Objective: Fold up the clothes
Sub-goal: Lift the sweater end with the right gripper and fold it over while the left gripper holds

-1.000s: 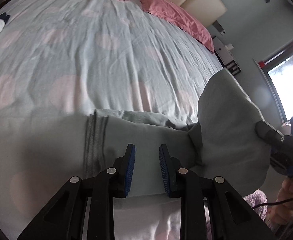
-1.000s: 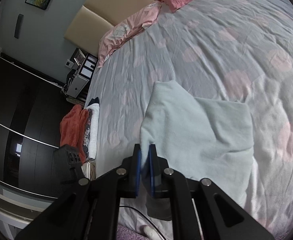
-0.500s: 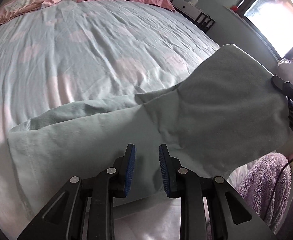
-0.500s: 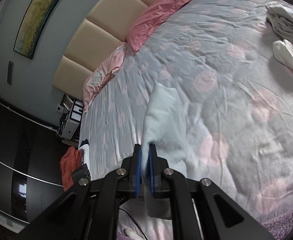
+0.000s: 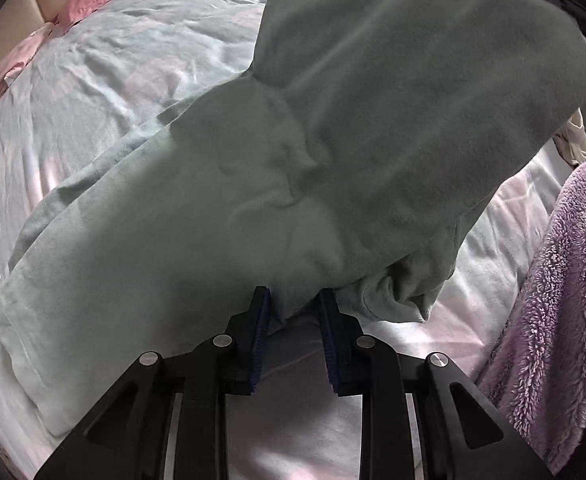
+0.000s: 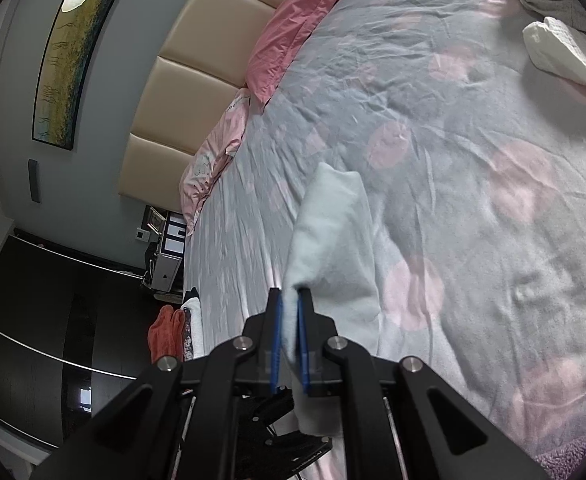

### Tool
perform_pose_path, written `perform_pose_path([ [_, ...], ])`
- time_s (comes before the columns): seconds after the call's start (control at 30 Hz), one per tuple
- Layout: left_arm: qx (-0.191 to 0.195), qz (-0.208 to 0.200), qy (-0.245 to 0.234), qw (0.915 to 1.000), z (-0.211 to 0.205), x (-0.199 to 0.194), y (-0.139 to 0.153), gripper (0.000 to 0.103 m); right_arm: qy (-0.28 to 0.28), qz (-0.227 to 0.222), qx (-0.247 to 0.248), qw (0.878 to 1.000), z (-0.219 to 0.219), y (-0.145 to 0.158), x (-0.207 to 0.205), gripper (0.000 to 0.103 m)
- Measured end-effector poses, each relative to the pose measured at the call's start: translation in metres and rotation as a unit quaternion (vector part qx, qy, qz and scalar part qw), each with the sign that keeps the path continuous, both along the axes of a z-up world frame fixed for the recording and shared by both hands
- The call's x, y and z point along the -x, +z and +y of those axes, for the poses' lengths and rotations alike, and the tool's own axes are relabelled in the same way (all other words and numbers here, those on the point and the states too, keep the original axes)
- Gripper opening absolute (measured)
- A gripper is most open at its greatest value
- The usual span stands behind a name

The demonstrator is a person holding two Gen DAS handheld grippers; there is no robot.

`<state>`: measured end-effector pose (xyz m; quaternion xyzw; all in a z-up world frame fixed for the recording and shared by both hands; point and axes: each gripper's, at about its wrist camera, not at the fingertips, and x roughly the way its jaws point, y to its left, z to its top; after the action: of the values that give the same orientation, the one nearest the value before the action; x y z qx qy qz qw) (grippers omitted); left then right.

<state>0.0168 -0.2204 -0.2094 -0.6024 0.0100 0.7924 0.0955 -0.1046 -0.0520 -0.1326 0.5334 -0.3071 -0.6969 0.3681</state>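
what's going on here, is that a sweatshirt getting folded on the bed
A person with a handheld gripper in each hand is folding a pale green soft garment on a bed with a pale blue, pink-spotted cover. The right gripper is clamped on one edge, lifting it. The left gripper has a bunched edge between its fingers. Whether it is a sweatshirt is unclear.

the left hand-held gripper [image 5: 293, 304] points steeply down, its blue-padded jaws a modest gap apart, with a fold of pale green garment [image 5: 253, 184] caught between the fingertips. the right hand-held gripper [image 6: 290, 300] tilts gently downward, jaws nearly together, pinching a thin edge of the same cloth between its pads.
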Motion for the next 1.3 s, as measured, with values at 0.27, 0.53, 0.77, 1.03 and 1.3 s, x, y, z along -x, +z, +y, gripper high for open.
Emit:
perform_pose_path([
  [0.27,-0.076,0.061,0.084,0.9917,-0.041,-0.01,0.036,0.026,0.018,0.012,0.004,1.0,-0.006,0.009,-0.009,0.007],
  [0.53,0.01,0.037,0.061,0.9974,-0.024,0.007,0.014,0.026,0.018,0.014,0.0,1.0,-0.009,0.011,-0.014,0.007],
  [0.77,0.035,0.033,0.04,0.998,-0.021,0.004,0.017,0.024,0.018,0.005,0.0,1.0,-0.01,0.008,-0.014,0.007],
  [1.03,0.027,0.074,0.191,0.9783,-0.131,-0.022,0.074,0.025,0.055,0.019,-0.002,0.998,-0.041,0.03,-0.027,0.007],
  [1.3,-0.079,0.087,0.381,0.9169,-0.239,-0.086,0.075,0.025,0.106,0.028,-0.018,0.994,-0.13,0.04,-0.054,0.007],
])
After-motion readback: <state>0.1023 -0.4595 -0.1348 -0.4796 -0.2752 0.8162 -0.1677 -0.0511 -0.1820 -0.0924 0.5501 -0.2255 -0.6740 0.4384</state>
